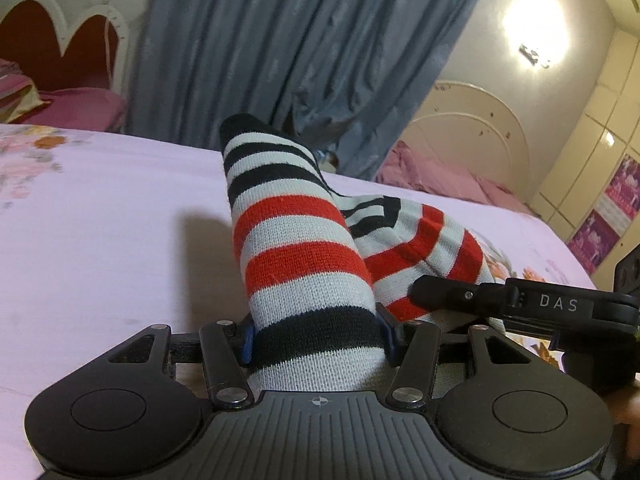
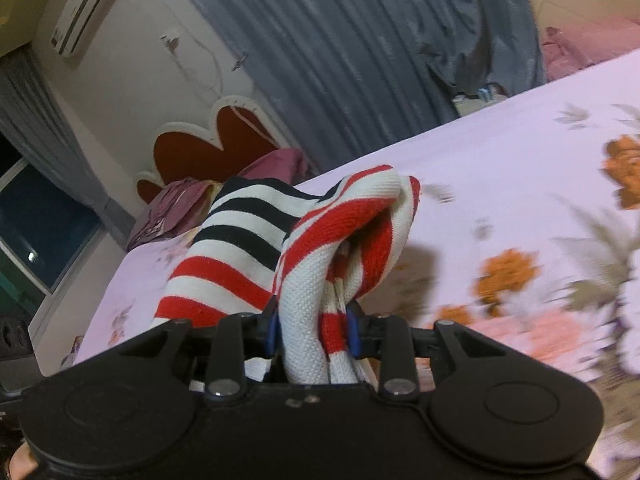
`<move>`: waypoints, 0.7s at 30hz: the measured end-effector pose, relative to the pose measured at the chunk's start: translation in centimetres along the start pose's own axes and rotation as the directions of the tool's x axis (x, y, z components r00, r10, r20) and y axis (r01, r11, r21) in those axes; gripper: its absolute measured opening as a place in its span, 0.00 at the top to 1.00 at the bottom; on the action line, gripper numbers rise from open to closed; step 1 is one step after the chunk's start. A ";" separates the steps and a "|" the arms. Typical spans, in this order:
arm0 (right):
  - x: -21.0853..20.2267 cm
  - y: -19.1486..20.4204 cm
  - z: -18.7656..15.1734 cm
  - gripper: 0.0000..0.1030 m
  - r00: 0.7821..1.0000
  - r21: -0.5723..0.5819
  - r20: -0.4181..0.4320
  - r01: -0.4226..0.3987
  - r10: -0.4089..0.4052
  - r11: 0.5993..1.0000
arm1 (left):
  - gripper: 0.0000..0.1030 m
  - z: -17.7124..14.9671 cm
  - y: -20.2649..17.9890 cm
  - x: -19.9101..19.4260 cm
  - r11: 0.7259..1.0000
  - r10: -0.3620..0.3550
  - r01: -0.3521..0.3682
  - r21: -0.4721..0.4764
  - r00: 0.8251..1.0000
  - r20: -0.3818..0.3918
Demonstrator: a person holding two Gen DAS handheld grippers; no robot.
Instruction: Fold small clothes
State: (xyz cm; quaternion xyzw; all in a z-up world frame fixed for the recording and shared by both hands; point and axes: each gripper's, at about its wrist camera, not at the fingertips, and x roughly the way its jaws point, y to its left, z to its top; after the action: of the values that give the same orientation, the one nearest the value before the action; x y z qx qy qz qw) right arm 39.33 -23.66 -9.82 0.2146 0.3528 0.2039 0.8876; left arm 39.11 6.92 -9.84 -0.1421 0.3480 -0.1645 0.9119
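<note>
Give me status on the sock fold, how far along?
Done: both grasps look secured. The left hand-held gripper is shut on the red, white and black striped knit sock; the right hand-held gripper clamps a bunched part of it. In hand: the sock is raised above the lilac floral bedsheet. Left: no neat fold shows; it still needs laying flat.

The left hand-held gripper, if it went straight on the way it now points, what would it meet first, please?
The left hand-held gripper is already shut on the striped garment, which stands up between its fingers. Pushed on, it would press into that cloth first; beyond lies the floral bedsheet, then probably the blue curtain, though depth is unclear.
</note>
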 end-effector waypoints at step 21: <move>18.8 15.5 -4.6 0.71 0.997 0.006 -0.079 -0.006 0.007 1.000 | 0.47 0.2 27.6 -2.4 0.992 0.084 -0.085 -0.097 0.996 -0.020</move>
State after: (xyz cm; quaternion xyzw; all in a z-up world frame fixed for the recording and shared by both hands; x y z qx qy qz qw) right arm 45.34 -0.17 -14.79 0.2101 0.3875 0.2141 0.8717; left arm 43.12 32.93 -18.64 -0.1702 0.3686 -0.1097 0.9073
